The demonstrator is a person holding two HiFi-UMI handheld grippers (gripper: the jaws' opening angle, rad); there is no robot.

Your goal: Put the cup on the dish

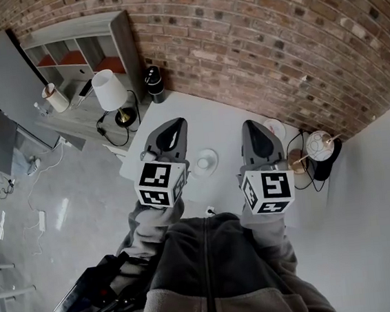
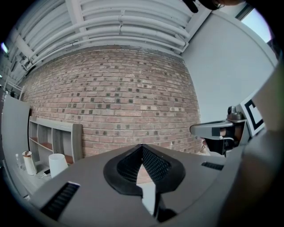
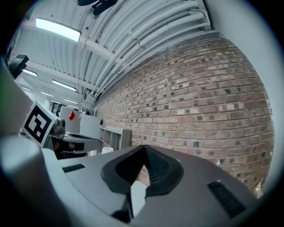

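A small white cup seems to stand on a white dish on the white table, between my two grippers in the head view. My left gripper is held above the table just left of the cup, jaws shut and empty. The right gripper hovers right of the cup, also shut with nothing in it. Both gripper views look level at the brick wall, so neither shows the cup or dish. The left gripper's jaws meet at their tip, as do the right gripper's.
A second white plate lies partly hidden behind the right gripper. A white-shaded lamp and a black cylinder stand at the table's far left. A grey shelf unit lines the brick wall. A round white object with cables sits at the right.
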